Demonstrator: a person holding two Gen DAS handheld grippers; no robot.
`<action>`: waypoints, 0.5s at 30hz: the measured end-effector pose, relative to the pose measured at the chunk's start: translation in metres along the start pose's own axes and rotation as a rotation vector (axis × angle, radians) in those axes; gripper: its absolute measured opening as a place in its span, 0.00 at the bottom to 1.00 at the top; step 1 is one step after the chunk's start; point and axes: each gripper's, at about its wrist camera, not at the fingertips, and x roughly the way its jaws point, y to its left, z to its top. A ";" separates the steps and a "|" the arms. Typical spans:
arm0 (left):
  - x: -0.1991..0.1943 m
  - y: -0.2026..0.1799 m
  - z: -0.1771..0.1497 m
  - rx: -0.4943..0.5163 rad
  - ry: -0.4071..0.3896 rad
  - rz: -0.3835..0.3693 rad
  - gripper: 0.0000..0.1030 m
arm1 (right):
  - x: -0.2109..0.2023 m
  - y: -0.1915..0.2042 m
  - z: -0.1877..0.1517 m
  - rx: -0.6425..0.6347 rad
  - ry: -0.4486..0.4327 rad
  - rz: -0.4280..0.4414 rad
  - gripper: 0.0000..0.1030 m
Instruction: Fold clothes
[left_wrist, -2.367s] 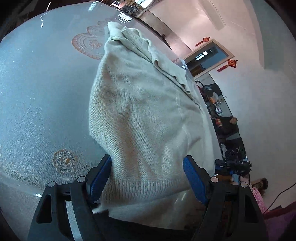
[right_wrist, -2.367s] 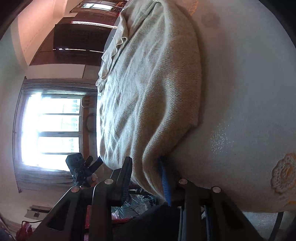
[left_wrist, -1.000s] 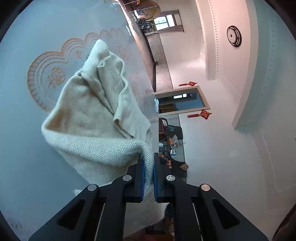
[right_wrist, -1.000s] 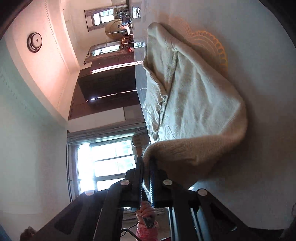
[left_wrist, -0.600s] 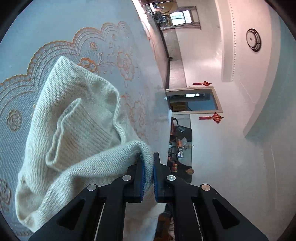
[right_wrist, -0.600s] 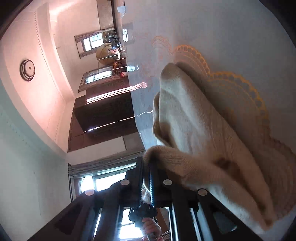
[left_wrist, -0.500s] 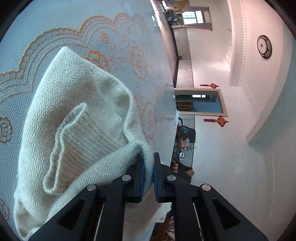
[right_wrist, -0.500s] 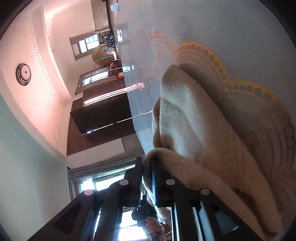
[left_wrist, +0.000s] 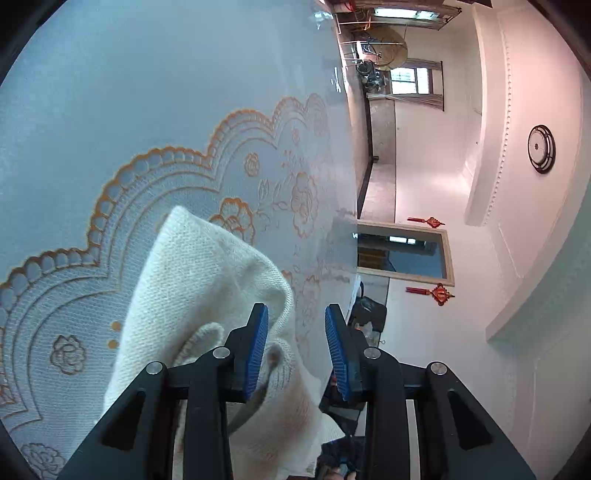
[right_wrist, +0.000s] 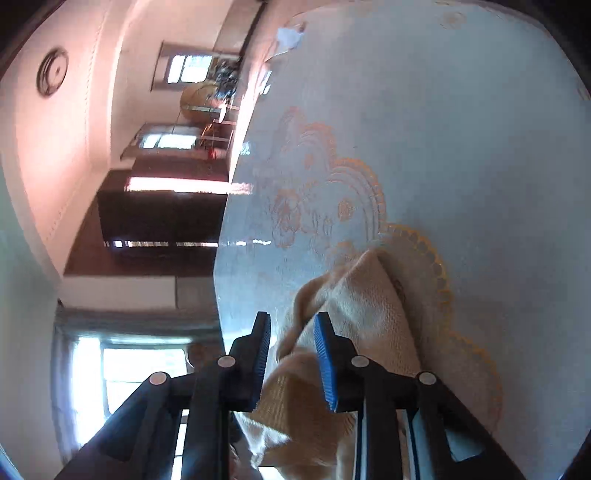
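Left wrist view: I see the cream knit sweater (left_wrist: 207, 295) bunched on the lace-patterned tablecloth (left_wrist: 147, 129), filling the frame from about 7 to 6 o'clock. My left gripper (left_wrist: 295, 347) has its blue pads (left_wrist: 255, 347) apart and the jaws are opening; a fold of the sweater lies against the left pad and partly in the gap, but the right pad is clear of it. A doorway (left_wrist: 402, 254) with red hanging ornaments sits at 3 o'clock, a round wall clock (left_wrist: 541, 148) at 2 o'clock.

Right wrist view: the sweater (right_wrist: 354, 314) heaps at 5 o'clock on the tablecloth (right_wrist: 443, 129). My right gripper (right_wrist: 291, 362) jaws are opening; knit shows in the gap, pads not pressing it. A bright window (right_wrist: 129, 369) sits at 8 o'clock.
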 end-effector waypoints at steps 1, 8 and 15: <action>-0.008 0.001 -0.002 0.013 -0.019 0.013 0.33 | -0.002 0.011 -0.009 -0.075 0.032 -0.025 0.25; -0.037 0.016 -0.056 0.198 -0.018 0.137 0.33 | 0.011 0.033 -0.075 -0.370 0.331 -0.081 0.25; -0.018 -0.009 -0.106 0.545 0.017 0.348 0.33 | 0.099 0.095 -0.066 -0.603 0.514 -0.178 0.25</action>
